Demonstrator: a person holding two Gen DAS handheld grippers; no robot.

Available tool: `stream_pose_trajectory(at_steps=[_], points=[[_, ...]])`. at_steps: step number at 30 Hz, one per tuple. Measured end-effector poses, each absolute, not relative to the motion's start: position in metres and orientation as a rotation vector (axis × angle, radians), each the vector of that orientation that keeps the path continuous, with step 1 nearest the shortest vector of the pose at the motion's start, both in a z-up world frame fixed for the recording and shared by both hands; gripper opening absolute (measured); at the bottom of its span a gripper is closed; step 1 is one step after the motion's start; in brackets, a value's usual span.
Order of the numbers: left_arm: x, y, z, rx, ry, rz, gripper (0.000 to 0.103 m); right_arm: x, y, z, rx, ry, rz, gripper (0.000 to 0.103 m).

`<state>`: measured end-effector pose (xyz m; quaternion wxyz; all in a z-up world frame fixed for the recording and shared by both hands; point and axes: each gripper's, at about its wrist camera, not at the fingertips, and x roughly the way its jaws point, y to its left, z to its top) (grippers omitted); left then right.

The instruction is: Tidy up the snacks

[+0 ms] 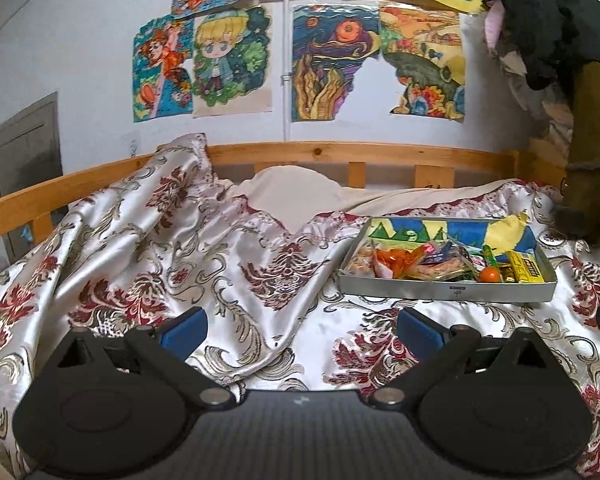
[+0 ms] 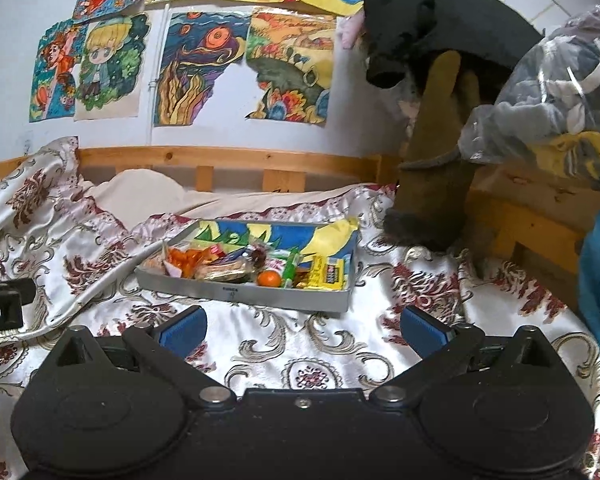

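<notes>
A shallow grey box with a colourful drawn lining lies on the patterned bedspread. It holds several snacks: an orange wrapper, a small orange fruit, a green tube, a yellow packet and clear-wrapped biscuits. My left gripper hovers open over the bedspread, short and left of the box. My right gripper is open too, just in front of the box's near wall. Neither holds anything.
A wooden bed rail runs behind, under wall drawings. Hanging dark and brown clothes crowd the right. A bagged bundle sits on a wooden frame at far right. The other gripper's body shows at the left edge.
</notes>
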<state>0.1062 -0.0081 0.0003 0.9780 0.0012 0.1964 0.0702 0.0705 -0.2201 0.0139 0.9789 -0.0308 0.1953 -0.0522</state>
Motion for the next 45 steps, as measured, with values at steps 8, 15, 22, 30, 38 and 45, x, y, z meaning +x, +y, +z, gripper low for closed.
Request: stream_pose_trajectory(at_steps=[8, 15, 22, 30, 38, 45], points=[[0.108, -0.006, -0.005, 0.005, 0.414, 0.148, 0.103, 0.081, -0.218, 0.004, -0.062, 0.452, -0.058, 0.102], [0.111, -0.002, -0.007, -0.037, 0.431, 0.129, 0.103, 0.086, -0.216, 0.0, -0.063, 0.471, -0.051, 0.102], [0.113, -0.004, -0.012, -0.042, 0.451, 0.111, 0.103, 0.086, -0.215, 0.0, -0.072, 0.467, -0.05, 0.102], [0.111, -0.006, -0.013, -0.025, 0.453, 0.101, 0.103, 0.083, -0.219, 0.004, -0.059, 0.447, -0.062, 0.102], [0.11, -0.008, -0.013, -0.016, 0.448, 0.092, 0.103, 0.083, -0.219, 0.004, -0.058, 0.448, -0.064, 0.102], [0.11, -0.009, -0.013, -0.017, 0.447, 0.092, 0.103, 0.083, -0.221, 0.003, -0.057, 0.45, -0.067, 0.102]])
